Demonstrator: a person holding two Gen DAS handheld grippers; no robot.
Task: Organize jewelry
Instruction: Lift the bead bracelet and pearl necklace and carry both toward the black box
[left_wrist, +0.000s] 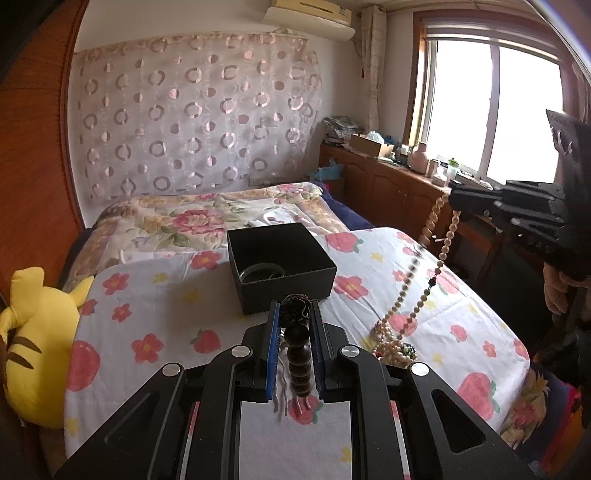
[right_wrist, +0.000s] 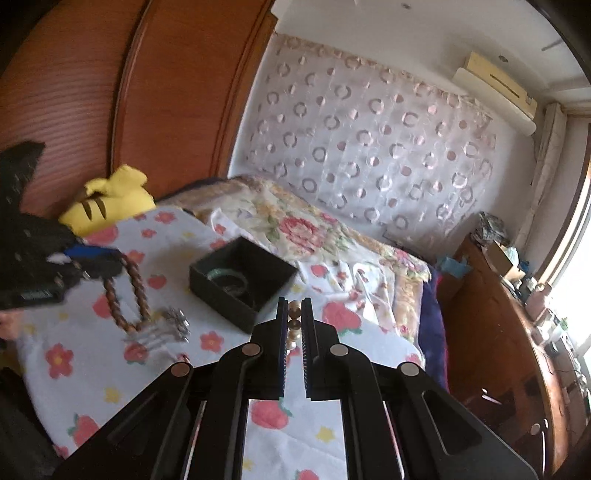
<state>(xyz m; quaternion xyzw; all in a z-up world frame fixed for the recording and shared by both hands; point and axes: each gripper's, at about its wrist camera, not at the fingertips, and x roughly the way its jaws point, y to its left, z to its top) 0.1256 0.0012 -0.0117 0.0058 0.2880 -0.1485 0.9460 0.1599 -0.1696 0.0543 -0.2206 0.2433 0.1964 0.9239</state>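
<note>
Dark wooden beads (left_wrist: 300, 365) sit clamped in the left tongs (left_wrist: 295, 314); the right tongs (right_wrist: 294, 306) pinch a pearl necklace (left_wrist: 417, 291).

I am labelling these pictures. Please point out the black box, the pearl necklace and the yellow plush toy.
black box (left_wrist: 286, 291): left wrist view, front wall.
pearl necklace (left_wrist: 448, 230): left wrist view, hanging strand.
yellow plush toy (left_wrist: 40, 339): left wrist view, its body.

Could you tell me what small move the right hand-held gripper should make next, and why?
Probably lift a little higher, then carry toward the black box. The right hand-held gripper is shut on the pearl necklace, whose lower end lies heaped on the flowered sheet beside the box. The left hand-held gripper holds the dark bead strand, so it cannot help.
</note>
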